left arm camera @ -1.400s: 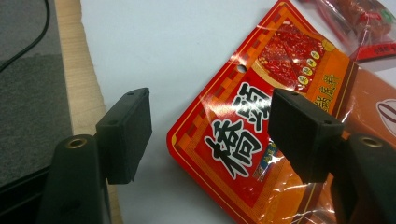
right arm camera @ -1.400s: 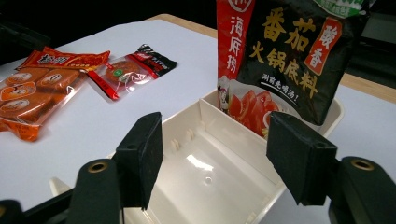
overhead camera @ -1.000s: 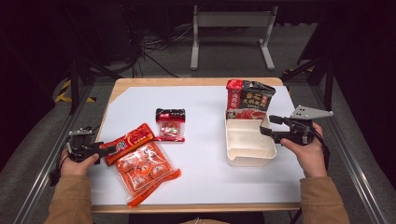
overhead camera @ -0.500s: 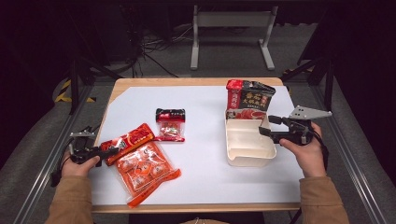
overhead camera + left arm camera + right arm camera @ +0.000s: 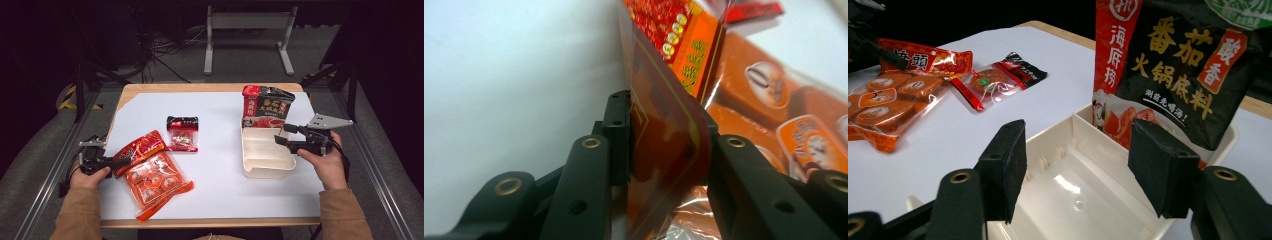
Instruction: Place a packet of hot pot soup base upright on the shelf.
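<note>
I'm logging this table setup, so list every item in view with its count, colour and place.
red packet: 1, red with yellow print, left side of table, end clamped between the left gripper's fingers
orange packet: 1, orange and clear, front left, partly under the red packet
small packet: 1, red and black, left of centre
tray: 1, cream, right side, compartmented
black pouch: 1, black and red, standing in the tray's far end
table: 1, white top with wooden rim
left gripper: 1, black, closing on the red packet
right gripper: 1, black, open over the tray
</note>
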`<state>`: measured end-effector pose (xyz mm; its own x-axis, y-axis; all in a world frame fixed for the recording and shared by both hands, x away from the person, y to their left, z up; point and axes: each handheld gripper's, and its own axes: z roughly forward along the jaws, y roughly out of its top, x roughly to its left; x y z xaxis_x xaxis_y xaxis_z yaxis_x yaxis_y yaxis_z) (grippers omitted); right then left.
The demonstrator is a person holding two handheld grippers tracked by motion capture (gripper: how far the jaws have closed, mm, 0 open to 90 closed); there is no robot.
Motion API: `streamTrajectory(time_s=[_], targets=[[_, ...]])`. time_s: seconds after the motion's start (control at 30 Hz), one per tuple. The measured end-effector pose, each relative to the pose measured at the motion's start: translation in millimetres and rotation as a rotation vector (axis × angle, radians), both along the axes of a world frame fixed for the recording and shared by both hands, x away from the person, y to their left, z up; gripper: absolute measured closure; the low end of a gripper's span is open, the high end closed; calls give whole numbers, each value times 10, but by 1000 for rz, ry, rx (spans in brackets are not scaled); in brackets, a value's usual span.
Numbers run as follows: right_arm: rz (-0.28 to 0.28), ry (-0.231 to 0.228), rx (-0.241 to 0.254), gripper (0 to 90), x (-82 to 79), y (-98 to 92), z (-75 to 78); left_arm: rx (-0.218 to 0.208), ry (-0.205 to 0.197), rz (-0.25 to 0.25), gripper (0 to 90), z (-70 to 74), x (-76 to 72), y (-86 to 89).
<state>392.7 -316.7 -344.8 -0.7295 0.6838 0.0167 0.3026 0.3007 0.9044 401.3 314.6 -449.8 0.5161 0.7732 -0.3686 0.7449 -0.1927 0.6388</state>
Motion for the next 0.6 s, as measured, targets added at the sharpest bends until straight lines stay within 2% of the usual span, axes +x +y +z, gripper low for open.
streamTrajectory(time_s=[0.1, 0.17, 0.23, 0.4, 0.5, 0.53, 0.6], targets=[[15, 13, 7, 437, 0, 4, -6, -3, 5, 4, 757, -17, 14, 3], [23, 14, 6, 452, 0, 9, -8, -18, 5, 13, 809, -35, 16, 14], [32, 16, 6, 473, -2, 18, -9, -16, 1, 17, 888, -30, 12, 8], [42, 23, -4, 493, -13, 34, 1, 23, -16, 15, 895, 15, 0, -12], [42, 23, -9, 487, -15, 33, 4, -1, -27, 17, 896, 56, -20, -9], [40, 23, -10, 487, -14, 32, 4, 15, -41, 10, 897, 71, -20, -2], [38, 25, -10, 487, -13, 31, 4, 12, -45, 17, 897, 111, -38, -20]])
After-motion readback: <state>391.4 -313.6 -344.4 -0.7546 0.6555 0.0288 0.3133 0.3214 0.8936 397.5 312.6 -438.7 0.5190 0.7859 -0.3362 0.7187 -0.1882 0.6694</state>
